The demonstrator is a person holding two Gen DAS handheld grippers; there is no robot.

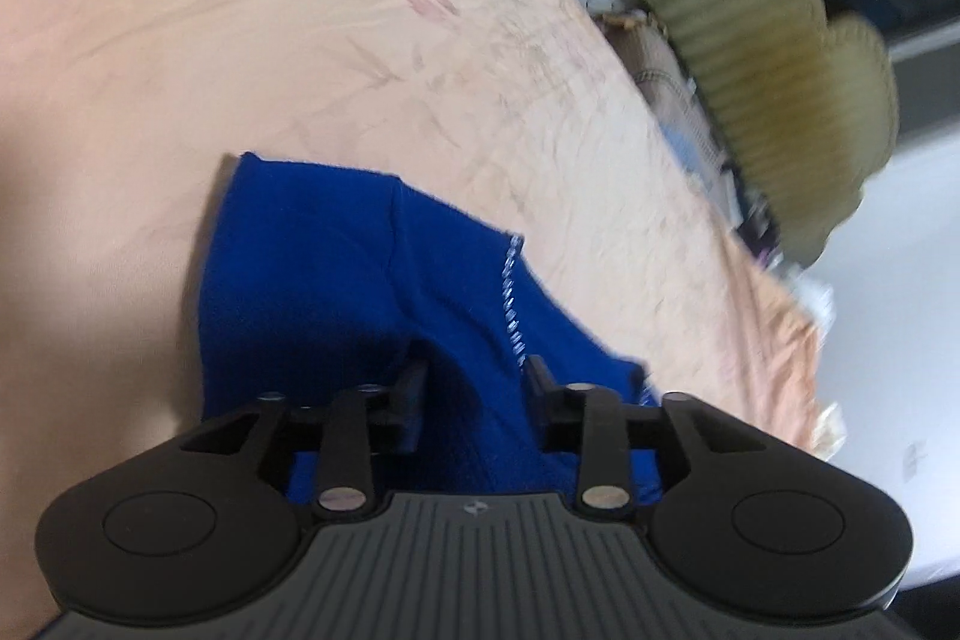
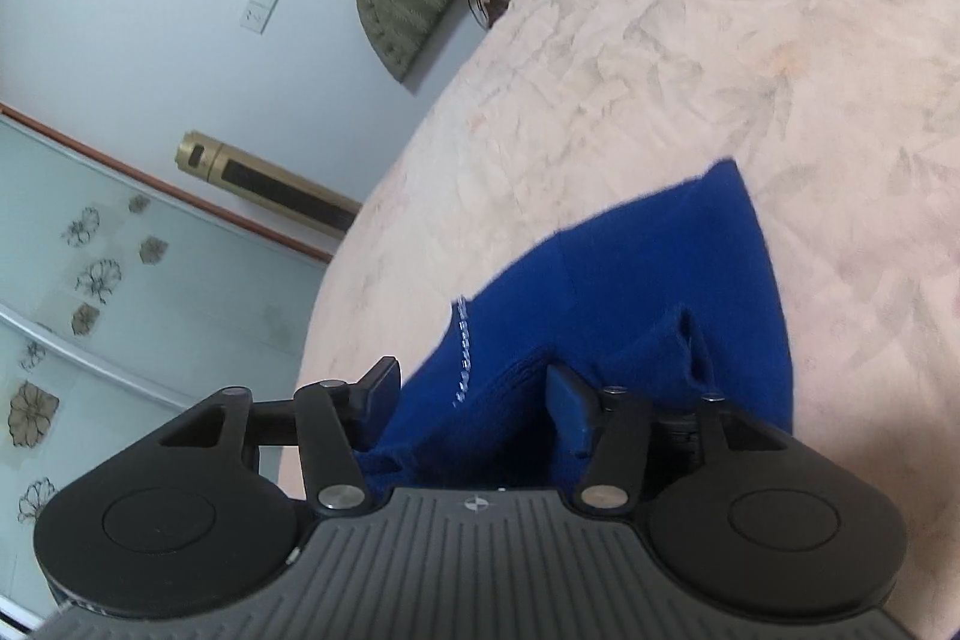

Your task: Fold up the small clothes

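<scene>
A small bright blue garment [image 1: 336, 268] with a line of white stitching lies folded on the peach bedspread [image 1: 240, 40]. In the left wrist view my left gripper [image 1: 477, 379] hovers over the garment's near edge. Its jaws stand apart, with blue cloth lying loose between them and neither pad pressing on it. In the right wrist view the same garment [image 2: 648, 280] spreads away from my right gripper [image 2: 474, 394]. Those jaws are wider apart, with a raised fold of cloth between them. The left finger [image 2: 381, 385] is clear of the fabric and the right finger [image 2: 570, 403] rests against the fold.
The floral bedspread [image 2: 720, 40] stretches away on all sides of the garment. An olive green scalloped headboard [image 1: 750, 58] stands at the bed's far end against a white wall. A gold tower appliance [image 2: 264, 184] and a flower-patterned glass panel [image 2: 90, 280] are beside the bed.
</scene>
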